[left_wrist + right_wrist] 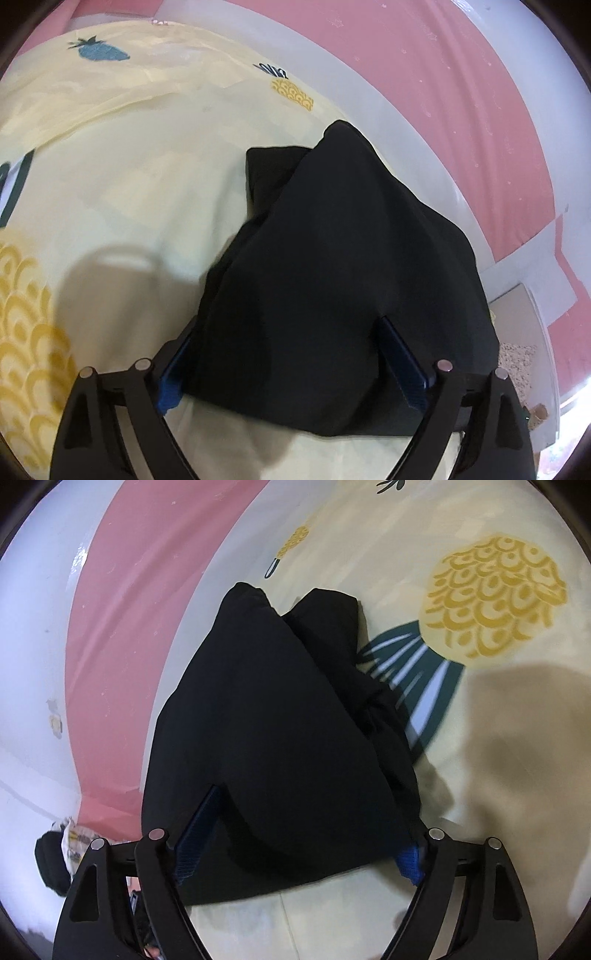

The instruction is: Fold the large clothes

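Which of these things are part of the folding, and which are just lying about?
Part of the job:
- black garment
- left gripper, open, garment between its fingers
- right gripper, open, garment between its fingers

Just lying about:
- yellow bedsheet underneath
- pink mat
- dark bundle on the floor

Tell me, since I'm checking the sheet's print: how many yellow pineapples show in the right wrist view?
2. A large pineapple lies at upper right, beside the black garment; a small pineapple sits near the top, above the garment. The garment may hide others.
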`<state>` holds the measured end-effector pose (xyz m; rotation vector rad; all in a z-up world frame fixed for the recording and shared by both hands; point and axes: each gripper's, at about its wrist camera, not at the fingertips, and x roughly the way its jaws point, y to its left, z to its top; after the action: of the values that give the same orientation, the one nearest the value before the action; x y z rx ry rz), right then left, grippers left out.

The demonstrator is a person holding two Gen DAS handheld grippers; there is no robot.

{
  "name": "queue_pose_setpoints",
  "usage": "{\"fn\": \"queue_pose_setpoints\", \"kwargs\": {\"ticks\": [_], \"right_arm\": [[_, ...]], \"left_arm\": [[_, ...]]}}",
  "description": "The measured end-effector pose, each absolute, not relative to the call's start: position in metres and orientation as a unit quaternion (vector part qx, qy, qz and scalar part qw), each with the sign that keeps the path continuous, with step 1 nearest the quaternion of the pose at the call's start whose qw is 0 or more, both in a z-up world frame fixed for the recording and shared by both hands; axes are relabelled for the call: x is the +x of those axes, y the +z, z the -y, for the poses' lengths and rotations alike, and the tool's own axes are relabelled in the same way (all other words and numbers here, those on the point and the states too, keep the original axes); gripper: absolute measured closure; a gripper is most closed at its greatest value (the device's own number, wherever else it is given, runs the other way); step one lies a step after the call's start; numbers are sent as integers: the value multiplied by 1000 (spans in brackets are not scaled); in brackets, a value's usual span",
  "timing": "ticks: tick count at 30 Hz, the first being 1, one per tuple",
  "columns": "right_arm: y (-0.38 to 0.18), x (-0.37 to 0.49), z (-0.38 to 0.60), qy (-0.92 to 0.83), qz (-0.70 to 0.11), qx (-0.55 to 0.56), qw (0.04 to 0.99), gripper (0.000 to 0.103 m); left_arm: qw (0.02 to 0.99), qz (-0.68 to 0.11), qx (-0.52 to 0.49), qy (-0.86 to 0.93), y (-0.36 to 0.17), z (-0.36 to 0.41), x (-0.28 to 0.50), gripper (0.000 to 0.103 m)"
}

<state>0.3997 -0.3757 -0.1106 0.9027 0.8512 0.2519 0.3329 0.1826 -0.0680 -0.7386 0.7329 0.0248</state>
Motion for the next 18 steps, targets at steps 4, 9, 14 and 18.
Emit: {"fn": "queue_pose_setpoints", "kwargs": {"ticks": [4,9,14,18], "right_arm": [[-108,408,376,104,-397,424,808,24],[-87,409,370,86,-400,385,827,61],[-59,389,366,99,-400,362,836,65],[-43,341,370,118,-404,339,841,65]], "left_arm": [[875,-349,-333,34,-63,-180,345,20],[895,-365,-249,51,-35,-162,349,63],[899,-360,-248,32,-7,-167,322,71],[902,-360,-238,12,5,-166,270,71]]}}
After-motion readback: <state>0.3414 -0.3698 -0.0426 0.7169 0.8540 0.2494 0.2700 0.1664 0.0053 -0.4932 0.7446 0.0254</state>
